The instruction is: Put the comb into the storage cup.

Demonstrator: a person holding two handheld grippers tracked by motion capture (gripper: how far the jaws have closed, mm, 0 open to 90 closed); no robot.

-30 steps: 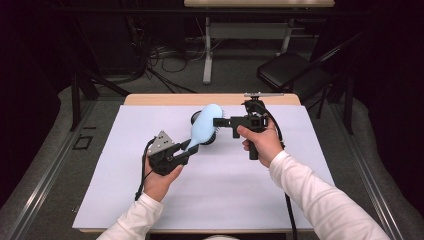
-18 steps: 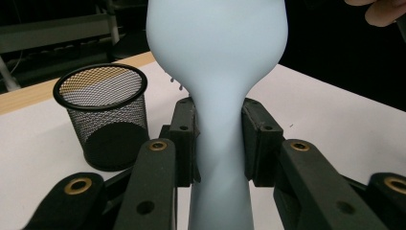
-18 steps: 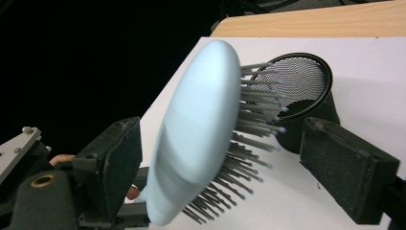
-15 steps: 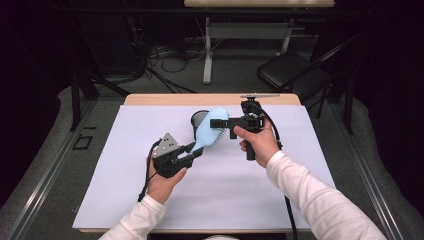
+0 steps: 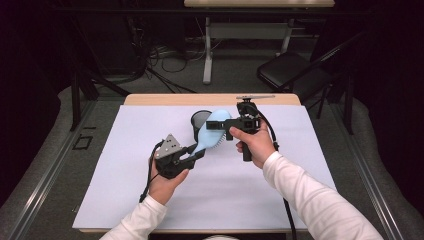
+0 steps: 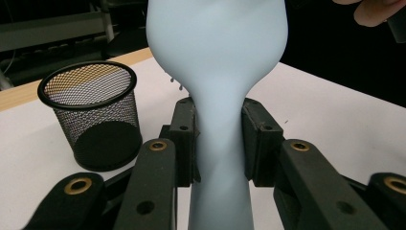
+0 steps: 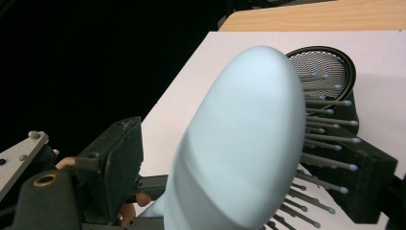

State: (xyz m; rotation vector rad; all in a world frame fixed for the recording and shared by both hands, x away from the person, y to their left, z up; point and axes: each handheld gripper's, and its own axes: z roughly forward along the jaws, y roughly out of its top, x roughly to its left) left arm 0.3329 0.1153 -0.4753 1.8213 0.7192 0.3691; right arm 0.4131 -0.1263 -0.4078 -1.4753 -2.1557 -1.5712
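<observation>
Presently, items catalogued left to right, with the hazards attaching to each.

Left claw [image 5: 196, 151]: its jaws are clamping the narrow handle of the pale blue hairbrush [image 5: 212, 131], pads pressing on either side as the left gripper view is showing [image 6: 220, 158]. The handle is smooth and tapering, so the brush is likely pivoting in this grip if pushed from the far end.

Mesh pen cup [image 5: 201, 120]: a black wire cup standing upright on the tabletop [image 5: 125, 200] beyond the left claw and just behind the brush head; in the left gripper view it is sitting to the left of the jaws [image 6: 91, 115]. It looks light and unanchored, so a swing of the brush head is liable to be tipping or skating it.

Hairbrush head: held in the air between the two claws, above the tabletop, bristles facing away from the rounded back.

Right claw [image 5: 216, 124]: its jaws are standing apart and straddling the head, one pad off the smooth back, the other among the bristle tips [image 7: 330, 143]; I cannot see either pressing firmly. Closing here risks a poor hold, since the domed back is offering a slippery face and the pins are bending instead of bearing load. Should the left claw be letting go before that hold is sound, the brush is likely dropping or striking the cup.
</observation>
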